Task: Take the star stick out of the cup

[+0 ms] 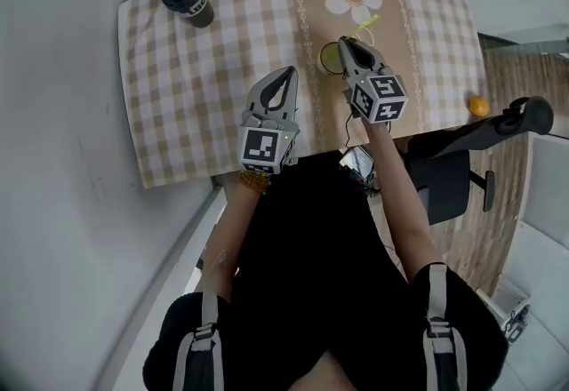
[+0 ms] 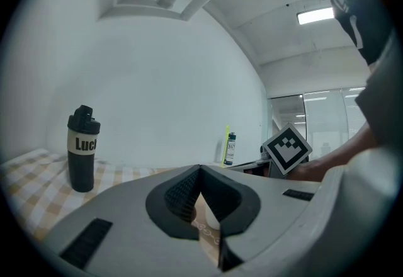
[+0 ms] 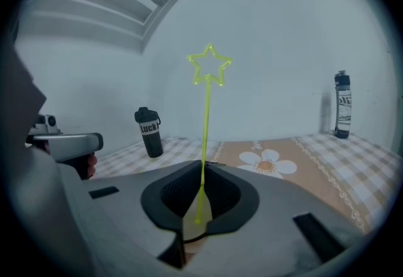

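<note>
1. Stick (image 3: 206, 137) handling first: it's judged to be super light, thin and a bit bendy, so it could easily get bowed or flicked if it's yanked sideways. The star on top is just a thin outline and would probably snap if squeezed.
2. The best hold is reckoned to be low on the shaft, well away from the star, and that's where it's gripped now.
3. The jaws of the right gripper (image 1: 343, 43) are closed almost all the way, with the stick pinched between the pads. In the right gripper view the shaft is seen standing straight up from them, star at the top.
4. The stick is held right over the cup (image 1: 325, 60), which sits on the counter (image 1: 222, 69) near the flower print. Whether its bottom end is clear of the rim can't be told.
5. The right arm is stretched forward, with the gripper tipped a little downward over the cup.
6. The left gripper (image 1: 289, 71) is held level just beside it, pointed away from the body. Its jaws are closed together with nothing in them, and the cup isn't touched.
</note>
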Available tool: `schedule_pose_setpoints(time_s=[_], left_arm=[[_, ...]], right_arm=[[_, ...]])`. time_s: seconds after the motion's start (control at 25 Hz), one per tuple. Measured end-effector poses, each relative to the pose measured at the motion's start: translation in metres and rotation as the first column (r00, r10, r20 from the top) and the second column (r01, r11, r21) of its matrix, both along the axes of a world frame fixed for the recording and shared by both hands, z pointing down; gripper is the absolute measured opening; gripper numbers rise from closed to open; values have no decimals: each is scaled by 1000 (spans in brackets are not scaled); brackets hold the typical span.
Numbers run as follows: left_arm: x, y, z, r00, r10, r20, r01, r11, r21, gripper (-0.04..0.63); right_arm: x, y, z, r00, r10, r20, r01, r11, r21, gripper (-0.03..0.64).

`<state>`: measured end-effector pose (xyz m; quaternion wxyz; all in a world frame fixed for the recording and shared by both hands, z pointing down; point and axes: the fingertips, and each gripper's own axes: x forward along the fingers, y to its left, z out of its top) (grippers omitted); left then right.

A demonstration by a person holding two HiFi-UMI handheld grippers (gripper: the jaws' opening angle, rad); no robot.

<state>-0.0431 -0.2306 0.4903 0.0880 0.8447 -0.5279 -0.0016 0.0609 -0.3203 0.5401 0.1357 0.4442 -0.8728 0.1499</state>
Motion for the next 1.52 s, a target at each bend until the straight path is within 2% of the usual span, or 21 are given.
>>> schedule_pose_setpoints(time_s=[0.24,0.48,0.96,1.2,1.52], left_arm=[[-2,0,-1,1000,0,-4,0,1000,3,5],[-2,4,-5,1000,5,0,-5,1000,12,5],[1,17,-15,999,28,16,-28,999,41,5],[-9,-30,-23,999,41,11,-42,997,65,5],[3,13,-36,999,49,16,-50,995,83,5]], right_arm=[[-5,8,-1,1000,-29,5,29,1000,-4,17],[-9,17,-14,999,-49,-10,50,998,31,17],[-11,35,-28,999,-39,-9,39,997,66,17],[-21,-7,-35,1000,-27,-15,28,996,83,17],[-4,46,-48,1000,-8,5,8,995,95,17]])
